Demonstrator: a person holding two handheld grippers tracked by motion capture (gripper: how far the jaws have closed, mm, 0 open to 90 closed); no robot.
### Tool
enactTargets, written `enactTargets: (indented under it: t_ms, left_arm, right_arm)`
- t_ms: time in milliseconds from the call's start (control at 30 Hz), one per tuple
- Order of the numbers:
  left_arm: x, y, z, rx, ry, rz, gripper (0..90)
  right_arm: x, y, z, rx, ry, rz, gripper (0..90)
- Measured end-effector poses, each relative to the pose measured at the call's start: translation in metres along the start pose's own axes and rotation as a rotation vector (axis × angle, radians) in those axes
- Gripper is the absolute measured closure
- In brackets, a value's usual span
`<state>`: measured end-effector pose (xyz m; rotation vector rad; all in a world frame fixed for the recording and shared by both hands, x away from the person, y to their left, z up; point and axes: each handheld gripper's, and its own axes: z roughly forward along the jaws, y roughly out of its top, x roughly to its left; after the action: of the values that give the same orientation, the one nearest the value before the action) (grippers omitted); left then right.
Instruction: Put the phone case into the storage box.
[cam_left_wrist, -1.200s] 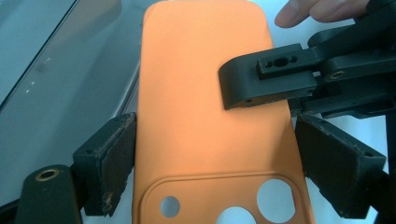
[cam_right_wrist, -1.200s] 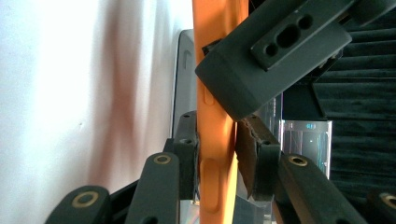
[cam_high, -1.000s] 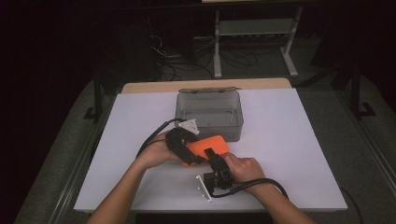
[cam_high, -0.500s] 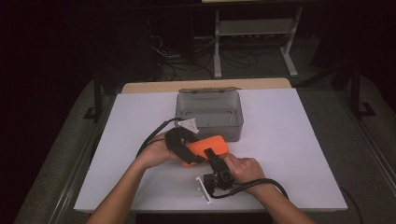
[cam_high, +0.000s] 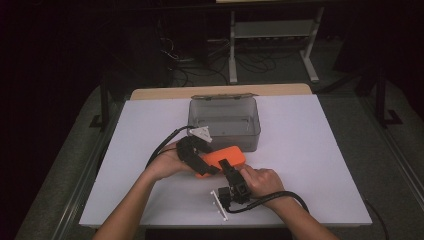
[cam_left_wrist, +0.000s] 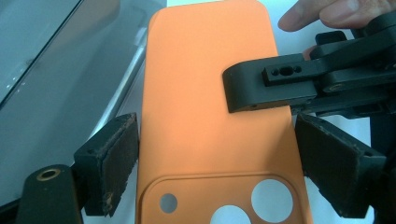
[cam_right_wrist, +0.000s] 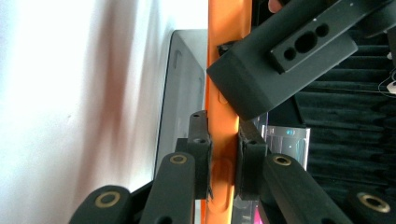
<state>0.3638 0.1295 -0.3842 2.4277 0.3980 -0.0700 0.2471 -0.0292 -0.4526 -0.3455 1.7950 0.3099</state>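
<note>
Orange phone case (cam_left_wrist: 210, 107), no legible writing, between both grippers' jaws

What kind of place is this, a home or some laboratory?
Most likely a lab or recording studio rather than a home. A white table stands in a dark room, cables lie tangled on the floor behind it near a metal rack, and the wall seems lined with dark ribbed foam.
</note>
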Motion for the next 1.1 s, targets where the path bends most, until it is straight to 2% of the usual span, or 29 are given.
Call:
enactTargets:
  t_ms: [100, 167, 567, 833, 1100]
  left_arm:
    - [-0.001, 0.000, -0.001, -0.010, 0.001, 0.003, 15.9]
    - [-0.001, 0.000, -0.002, -0.020, -0.009, 0.007, 20.6]
    - [-0.002, 0.000, -0.010, -0.061, -0.011, 0.006, 19.0]
    - [0.001, -0.006, -0.021, -0.080, 0.013, -0.011, 16.6]
    - [0.003, -0.019, -0.034, -0.095, 0.047, -0.025, 14.1]
  right_arm:
    - [0.000, 0.000, 0.000, 0.000, 0.003, 0.003, 78.4]
    - [0.000, 0.000, 0.000, -0.001, 0.003, 0.003, 78.6]
    - [0.000, -0.001, 0.000, 0.000, 0.013, 0.003, 78.6]
    - [-0.001, -0.002, 0.000, 0.003, 0.011, 0.004, 78.6]
    - [-0.001, -0.002, 0.000, 0.001, 0.012, 0.014, 78.6]
